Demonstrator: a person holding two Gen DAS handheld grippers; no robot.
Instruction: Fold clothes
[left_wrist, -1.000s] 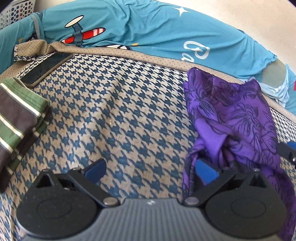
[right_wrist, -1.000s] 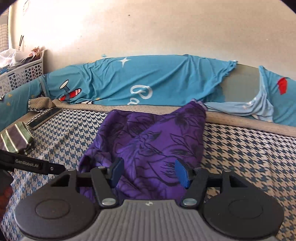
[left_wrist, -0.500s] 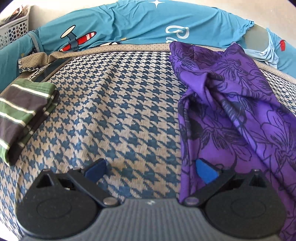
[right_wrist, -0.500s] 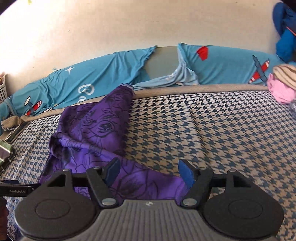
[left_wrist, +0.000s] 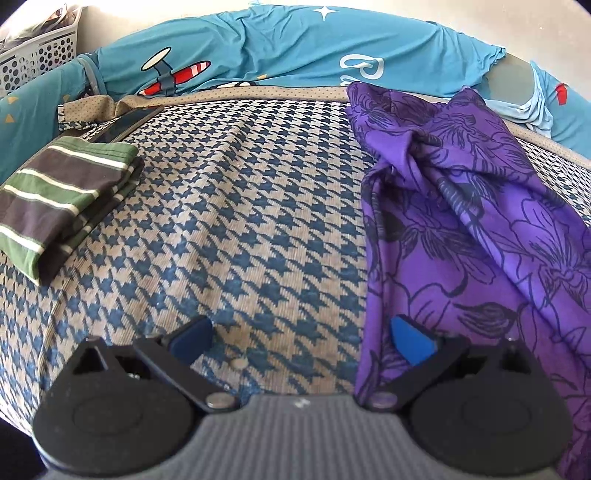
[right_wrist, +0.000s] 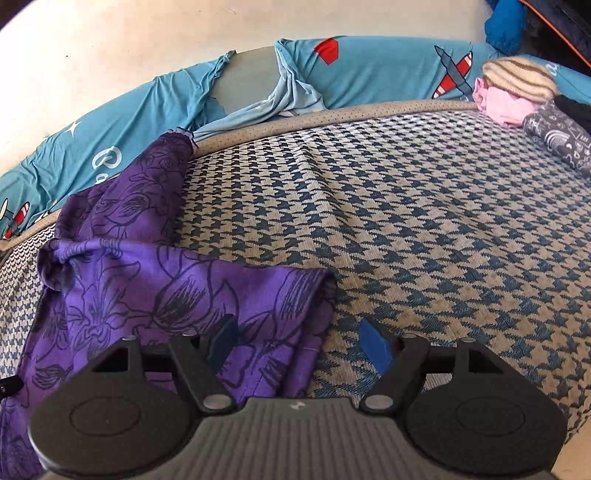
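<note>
A purple floral garment (left_wrist: 480, 229) is seen crumpled on the houndstooth bed cover (left_wrist: 258, 221). In the left wrist view it lies at three o'clock; the left gripper (left_wrist: 301, 338) is spread, nothing pinched. Only there is a folded striped garment (left_wrist: 62, 199) shown at nine o'clock. The right gripper (right_wrist: 295, 343) has been opening, its jaws apart over the purple cloth's edge without pressing it; only there is a clothes pile (right_wrist: 524, 99) shown at two o'clock.

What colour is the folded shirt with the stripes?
The folded striped shirt is green and dark brown with thin white lines, clearest in the left wrist view.

Both wrist views low, downward; share purple cloth (left_wrist: 461, 221)
</note>
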